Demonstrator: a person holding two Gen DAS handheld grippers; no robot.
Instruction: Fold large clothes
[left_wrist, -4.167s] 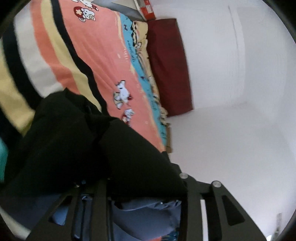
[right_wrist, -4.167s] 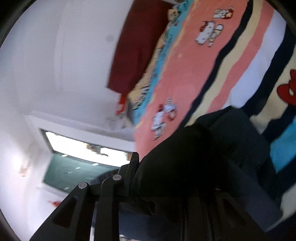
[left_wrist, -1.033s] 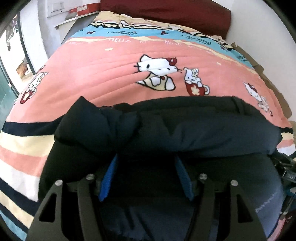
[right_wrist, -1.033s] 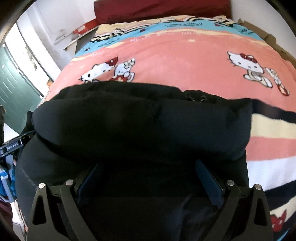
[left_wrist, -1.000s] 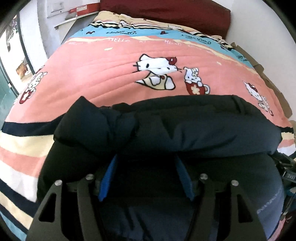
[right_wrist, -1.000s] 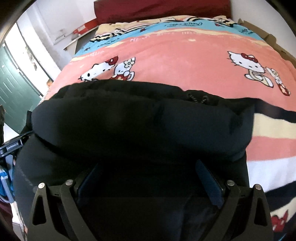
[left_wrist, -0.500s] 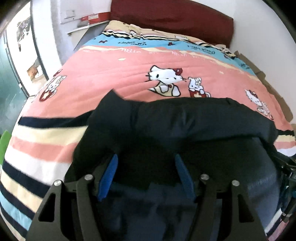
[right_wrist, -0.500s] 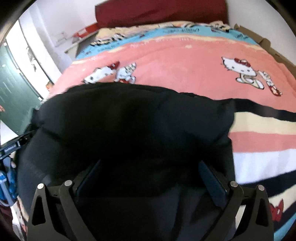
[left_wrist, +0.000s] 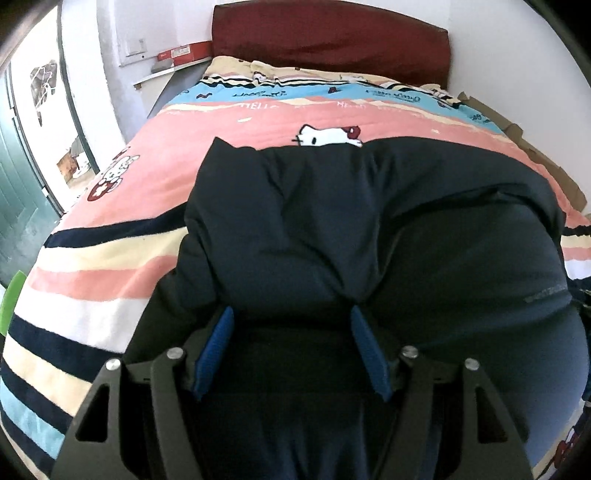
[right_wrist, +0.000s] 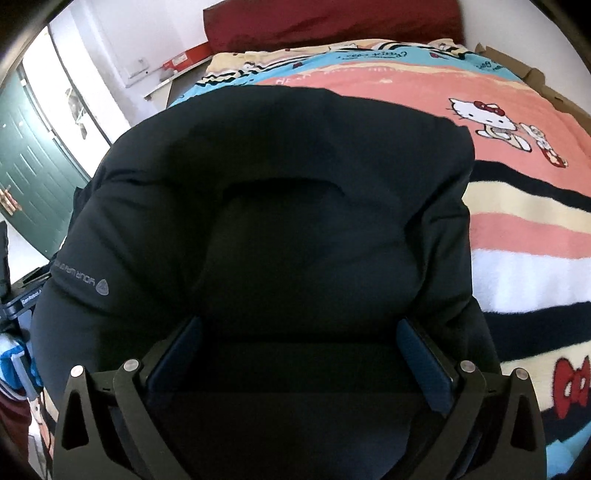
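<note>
Now my left gripper (left_wrist: 291, 328) and right gripper (right_wrist: 299, 332), two in all, each stand wide with puffy fabric bunched between blue pads: one padded navy jacket (left_wrist: 369, 221), on one pink striped cartoon-cat blanket (left_wrist: 110, 258).

A bulky dark padded jacket (left_wrist: 369, 221) lies folded on the near part of a striped cartoon-print fleece blanket (left_wrist: 110, 266) that covers the bed. Behind the blanket, at the far end, stands a dark red padded headboard (left_wrist: 332, 37); left of the bed are a white wall shelf (left_wrist: 166, 72) and, nearer, a green door (right_wrist: 29, 155)
</note>
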